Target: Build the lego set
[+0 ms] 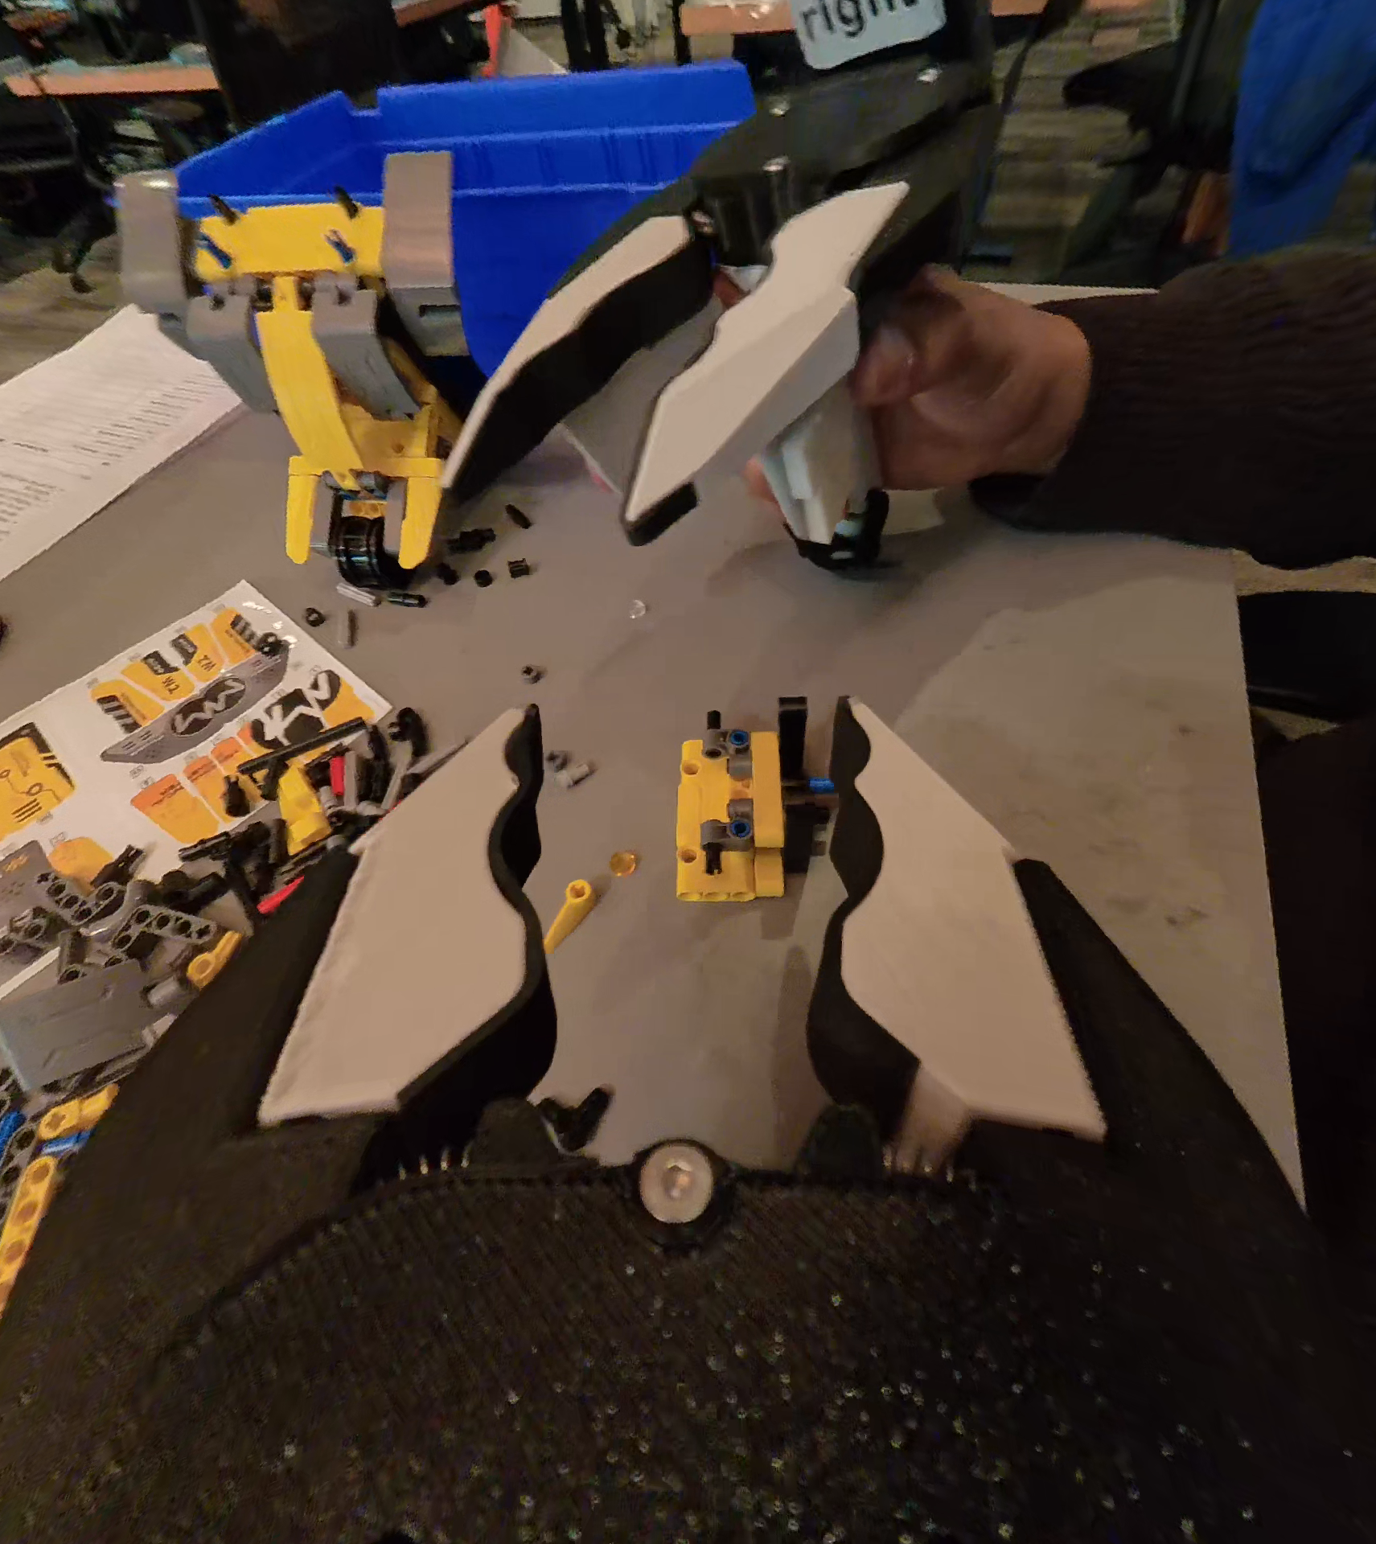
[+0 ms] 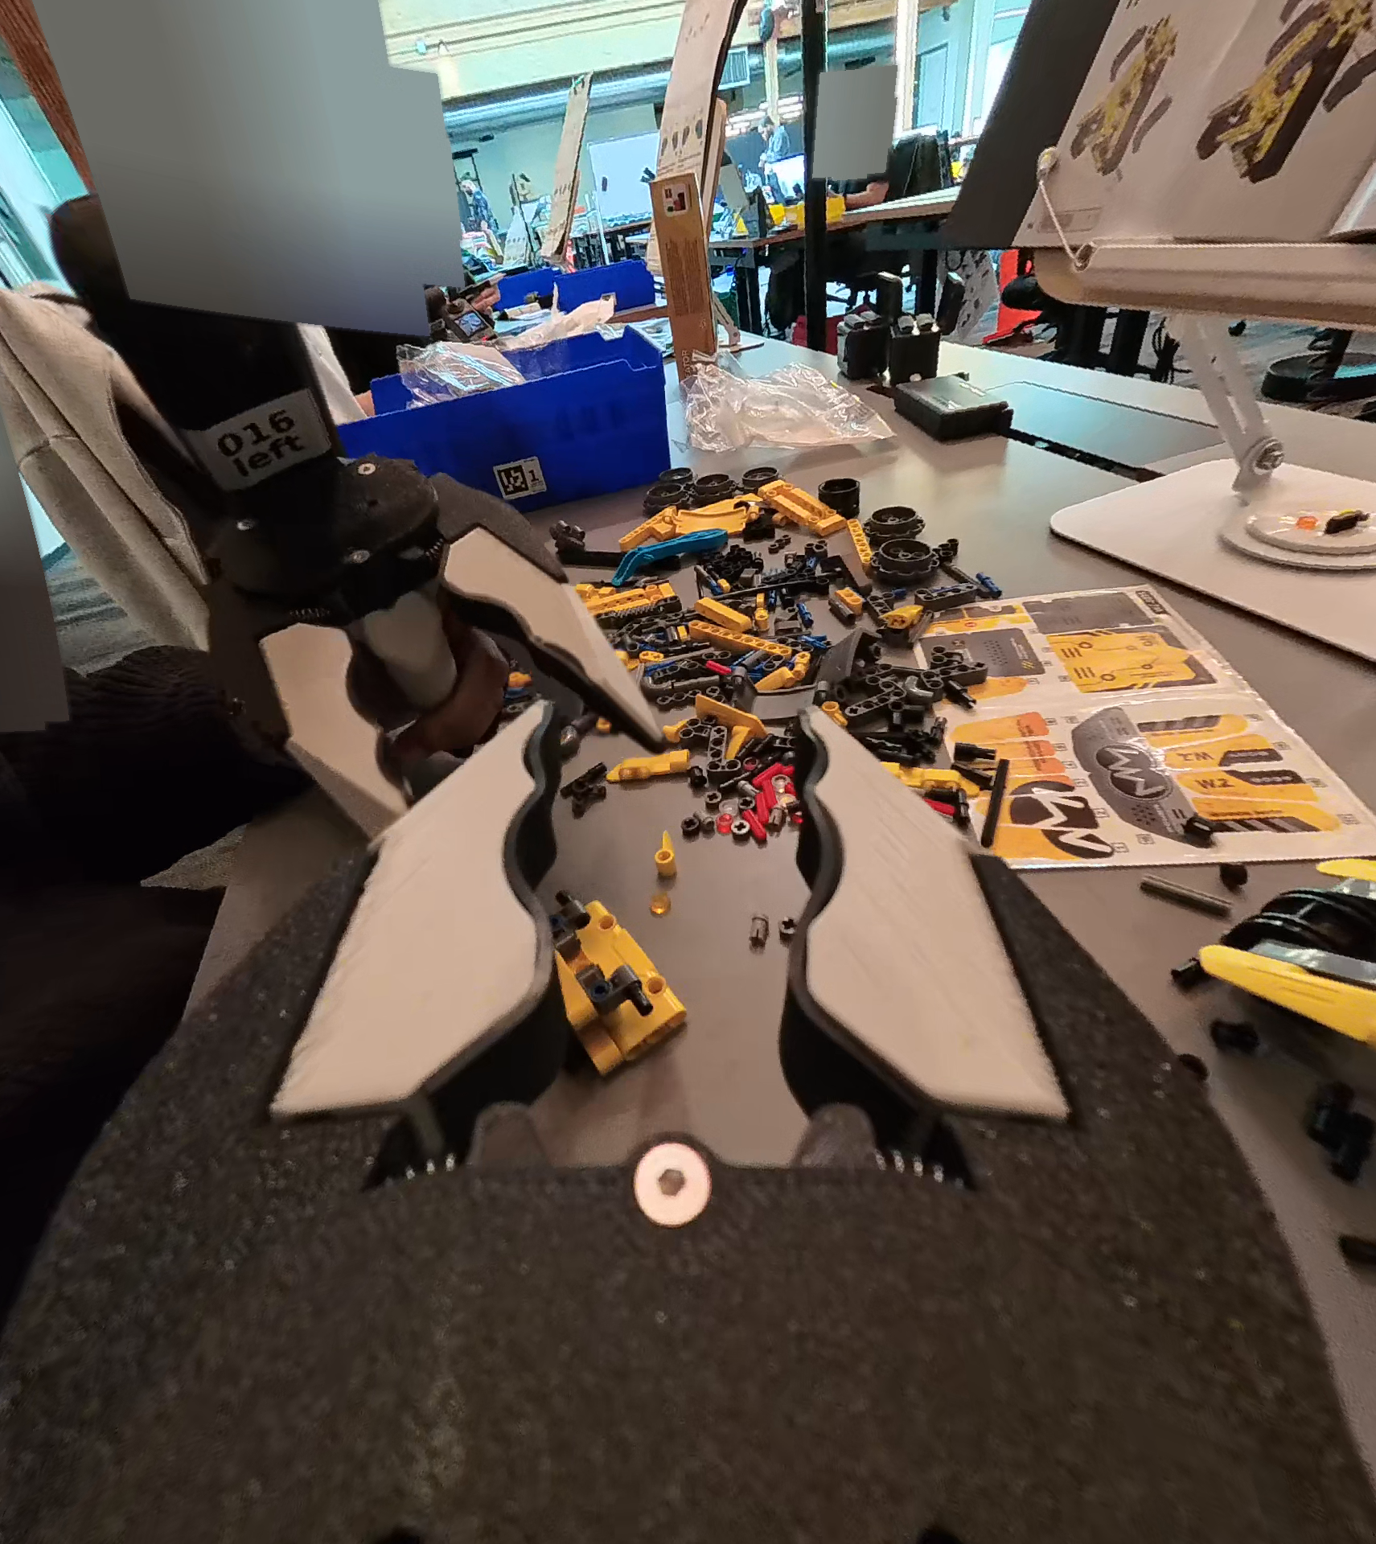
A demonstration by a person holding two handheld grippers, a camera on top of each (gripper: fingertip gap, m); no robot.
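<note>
A small yellow and black brick assembly (image 1: 738, 815) lies on the grey table (image 1: 1043, 752). My left gripper (image 1: 688, 718) is open and empty, with its right finger beside the assembly. The assembly also shows in the right wrist view (image 2: 617, 986), by the left finger of my right gripper (image 2: 672, 727), which is open and empty above the table. The right gripper (image 1: 538, 493) shows farther off in the left wrist view, held by a hand, near a large yellow and grey model (image 1: 333, 376). The left gripper (image 2: 534, 777) shows at the left in the right wrist view.
A pile of loose yellow, black and blue parts (image 2: 793, 635) lies by a sticker sheet (image 2: 1152, 735). A blue bin (image 1: 517, 167) stands behind the model. Another blue bin (image 2: 534, 418), plastic bags (image 2: 776, 409) and a white stand with a booklet (image 2: 1252, 518) are farther off. Papers (image 1: 41, 443) lie at left. About 6 cm separates my left fingertips from my right.
</note>
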